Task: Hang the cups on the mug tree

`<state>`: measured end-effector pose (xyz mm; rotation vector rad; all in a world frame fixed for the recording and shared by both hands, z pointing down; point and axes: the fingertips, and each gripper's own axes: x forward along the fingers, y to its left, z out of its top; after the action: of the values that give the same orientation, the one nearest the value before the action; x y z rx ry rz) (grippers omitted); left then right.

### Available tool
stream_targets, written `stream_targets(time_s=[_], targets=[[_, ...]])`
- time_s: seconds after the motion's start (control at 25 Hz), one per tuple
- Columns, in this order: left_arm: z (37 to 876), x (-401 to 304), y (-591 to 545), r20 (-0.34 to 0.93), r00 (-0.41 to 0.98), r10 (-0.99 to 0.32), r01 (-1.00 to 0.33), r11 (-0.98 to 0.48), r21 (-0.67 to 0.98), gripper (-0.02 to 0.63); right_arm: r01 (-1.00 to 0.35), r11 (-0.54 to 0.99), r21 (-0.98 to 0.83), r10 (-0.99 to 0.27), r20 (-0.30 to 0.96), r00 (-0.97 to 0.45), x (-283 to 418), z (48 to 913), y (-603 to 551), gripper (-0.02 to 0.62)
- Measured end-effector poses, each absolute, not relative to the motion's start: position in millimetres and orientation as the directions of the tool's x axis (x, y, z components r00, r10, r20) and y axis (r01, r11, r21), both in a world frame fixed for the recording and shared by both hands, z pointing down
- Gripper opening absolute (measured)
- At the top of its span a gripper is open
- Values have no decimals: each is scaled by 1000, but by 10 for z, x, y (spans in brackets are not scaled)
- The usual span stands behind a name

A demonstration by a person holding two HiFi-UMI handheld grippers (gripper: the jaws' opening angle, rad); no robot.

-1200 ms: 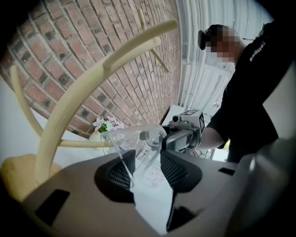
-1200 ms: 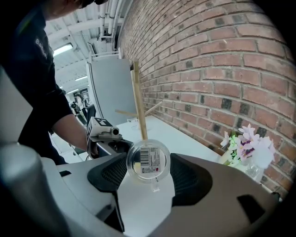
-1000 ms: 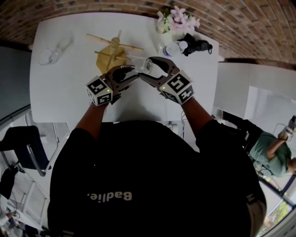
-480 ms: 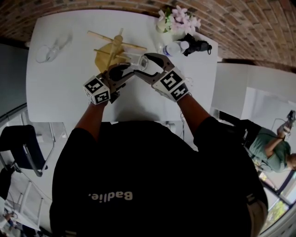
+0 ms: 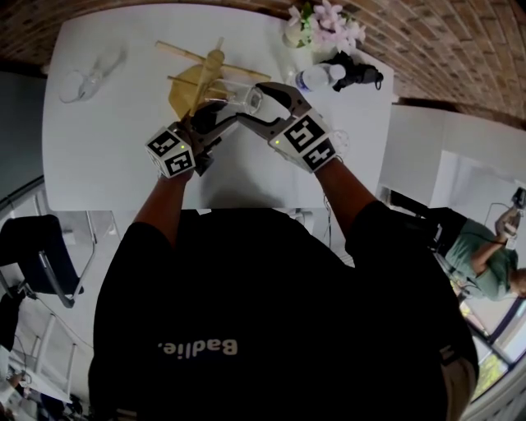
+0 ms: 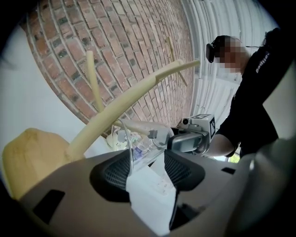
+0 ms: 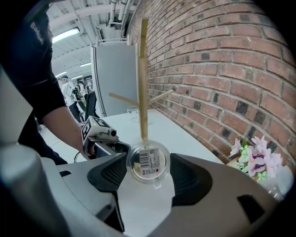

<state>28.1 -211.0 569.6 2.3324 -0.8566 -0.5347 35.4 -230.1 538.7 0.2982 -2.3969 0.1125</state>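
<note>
- Table (image 5: 107,164): white, set against a brick wall, and carries everything listed below.
- Spare cup (image 5: 86,80): clear glass, at the table's far left and well apart from the rest. It looks to be lying on its side.
- Mug tree (image 5: 203,82): pale wood on a rounded yellowish base. Its post stands upright and thin pegs angle out to both sides, with no cup on any peg that shows.
- Left claw (image 6: 147,171): just in front of the mug tree, its jaws opening. The cup's open rim sits in the gap between the pads, which are not clamped on it.
- Cup (image 7: 148,160): clear glass, held off the table between the two claws and just beside the mug tree's post. Its long axis lies roughly level, running from one claw to the other. The mouth points toward the left claw, and the stickered base faces back along the right claw.
- Right claw (image 7: 149,173): closed on the cup, one pad against each side of it near the base.
- Water bottle (image 5: 316,76): near the table's far right edge.
- Black object (image 5: 359,74): just beside the bottle, too unclear to identify.
- Flowers (image 5: 326,23): pink and white, in the far right corner by the wall.
</note>
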Motion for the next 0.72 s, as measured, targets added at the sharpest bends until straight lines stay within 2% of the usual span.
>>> stream_targets(time_s=[0.72], targets=[[5810,272,-2087,-48,751,-659,-499,-614,611,232,-280,959,-41,-178,681,-710,401,5564,-2264,305]])
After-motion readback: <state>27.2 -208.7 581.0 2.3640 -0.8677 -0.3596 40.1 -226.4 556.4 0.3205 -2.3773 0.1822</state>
